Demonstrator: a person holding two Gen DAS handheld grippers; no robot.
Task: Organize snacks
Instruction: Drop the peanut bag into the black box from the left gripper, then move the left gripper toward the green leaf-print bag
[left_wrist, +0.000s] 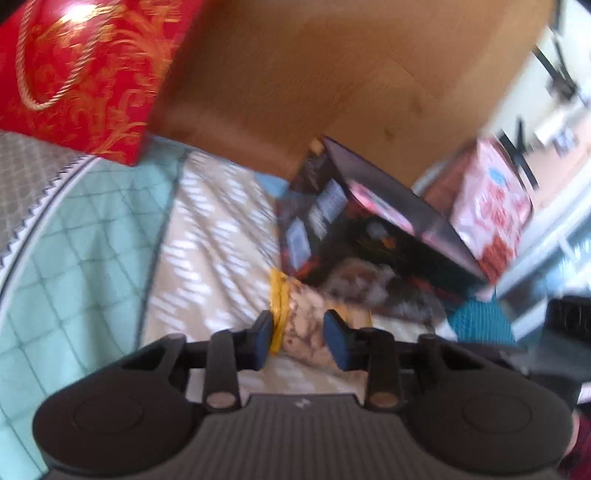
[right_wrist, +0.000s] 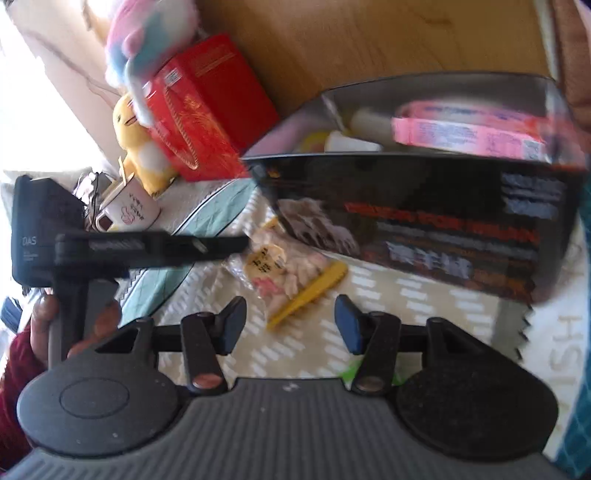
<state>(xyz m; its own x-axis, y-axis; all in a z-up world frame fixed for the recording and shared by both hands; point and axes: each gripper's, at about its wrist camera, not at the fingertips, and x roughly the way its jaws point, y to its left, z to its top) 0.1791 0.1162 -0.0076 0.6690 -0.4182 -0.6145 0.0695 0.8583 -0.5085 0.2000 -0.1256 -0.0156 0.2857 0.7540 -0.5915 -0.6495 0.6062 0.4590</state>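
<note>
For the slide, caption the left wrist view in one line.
Left gripper closes around a yellow-edged snack packet on the patterned cloth, beside the black box.

The left gripper (left_wrist: 297, 339) has its blue pads (left_wrist: 338, 341) on either side of a clear snack packet (left_wrist: 310, 317) with a yellow edge, lying on a patterned cloth (left_wrist: 207, 236). Just beyond stands an open black box (left_wrist: 369, 229), with a red gift bag (left_wrist: 85, 74) far left.
</note>
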